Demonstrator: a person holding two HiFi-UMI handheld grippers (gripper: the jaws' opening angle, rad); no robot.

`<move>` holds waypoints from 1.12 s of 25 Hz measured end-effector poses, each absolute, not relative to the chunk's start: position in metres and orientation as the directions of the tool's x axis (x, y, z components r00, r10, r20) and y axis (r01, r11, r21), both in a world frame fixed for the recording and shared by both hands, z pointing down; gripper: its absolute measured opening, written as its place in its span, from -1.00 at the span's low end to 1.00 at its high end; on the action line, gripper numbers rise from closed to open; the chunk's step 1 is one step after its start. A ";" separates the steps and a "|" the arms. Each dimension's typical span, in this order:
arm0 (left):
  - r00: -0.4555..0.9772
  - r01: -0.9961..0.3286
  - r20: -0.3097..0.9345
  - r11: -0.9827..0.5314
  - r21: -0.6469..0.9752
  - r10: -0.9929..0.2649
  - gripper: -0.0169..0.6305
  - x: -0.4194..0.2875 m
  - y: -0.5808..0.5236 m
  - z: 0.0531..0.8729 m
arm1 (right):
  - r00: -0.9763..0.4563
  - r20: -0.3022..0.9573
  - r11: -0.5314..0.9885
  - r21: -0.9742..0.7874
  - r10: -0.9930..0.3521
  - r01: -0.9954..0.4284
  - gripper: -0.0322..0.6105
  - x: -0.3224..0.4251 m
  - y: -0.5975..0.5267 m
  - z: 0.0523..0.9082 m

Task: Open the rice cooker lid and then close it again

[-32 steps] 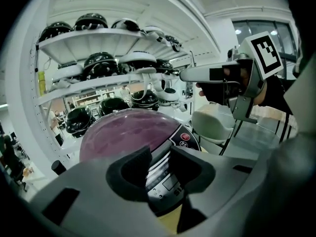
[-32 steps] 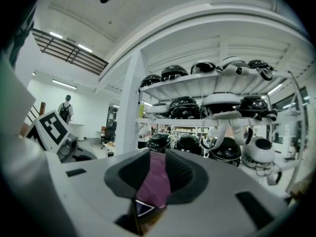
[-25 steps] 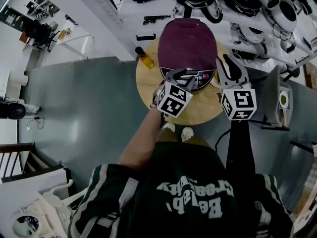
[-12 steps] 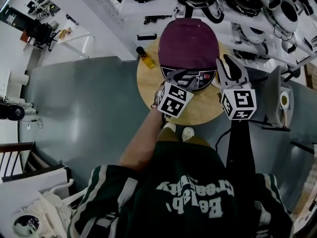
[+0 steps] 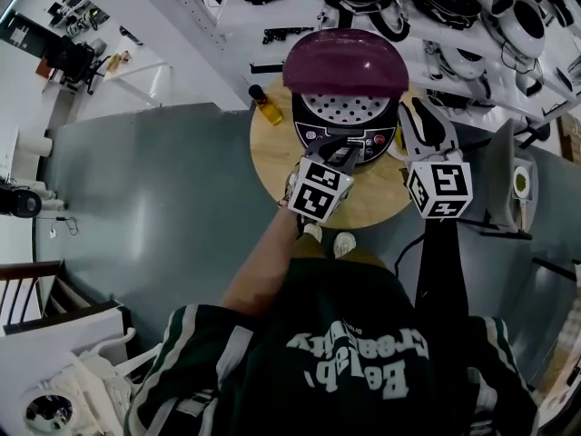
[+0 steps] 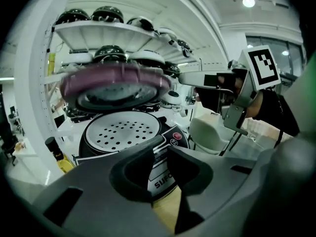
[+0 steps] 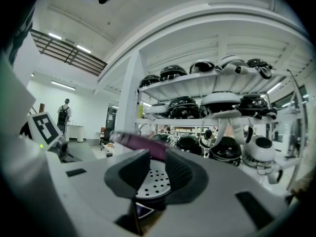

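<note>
The rice cooker stands on a round wooden table. Its purple lid is raised and blurred, baring the perforated inner plate. My left gripper sits at the cooker's front control panel. Its jaws have just been closing and stand a narrow gap apart with nothing between them. In the left gripper view, the lid hovers over the plate beyond the left gripper. My right gripper hangs beside the cooker's right side, slightly open and empty. The right gripper view has the right gripper facing the lid.
A yellow bottle stands at the table's far left edge. A white bowl-like thing sits right of the cooker. White shelves with dark helmets and appliances run behind the table. Grey floor lies to the left.
The purple lid has swung up from shut on the cooker to raised, uncovering the perforated plate. My left gripper shifted slightly at the front panel. The right gripper has not moved.
</note>
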State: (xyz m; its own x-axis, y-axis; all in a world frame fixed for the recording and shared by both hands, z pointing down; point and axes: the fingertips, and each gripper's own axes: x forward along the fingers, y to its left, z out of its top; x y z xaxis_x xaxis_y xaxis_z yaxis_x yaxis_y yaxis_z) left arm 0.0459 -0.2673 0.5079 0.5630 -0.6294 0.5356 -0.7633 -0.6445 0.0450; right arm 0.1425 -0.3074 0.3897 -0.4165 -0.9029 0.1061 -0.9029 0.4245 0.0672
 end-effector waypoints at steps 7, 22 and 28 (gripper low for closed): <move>0.562 -0.763 0.533 -0.646 0.038 -0.633 -0.58 0.048 -0.266 0.509 | -0.423 0.104 0.431 0.065 -0.900 -0.900 -0.59 0.139 -0.306 0.390; 0.566 -0.764 0.526 -0.643 0.045 -0.635 -0.58 0.048 -0.266 0.511 | -0.425 0.111 0.433 0.072 -0.899 -0.898 -0.59 0.141 -0.311 0.393; 0.582 -0.743 0.531 -0.668 0.041 -0.615 -0.50 0.051 -0.264 0.512 | -0.441 0.117 0.452 0.089 -0.890 -0.888 -0.58 0.137 -0.313 0.391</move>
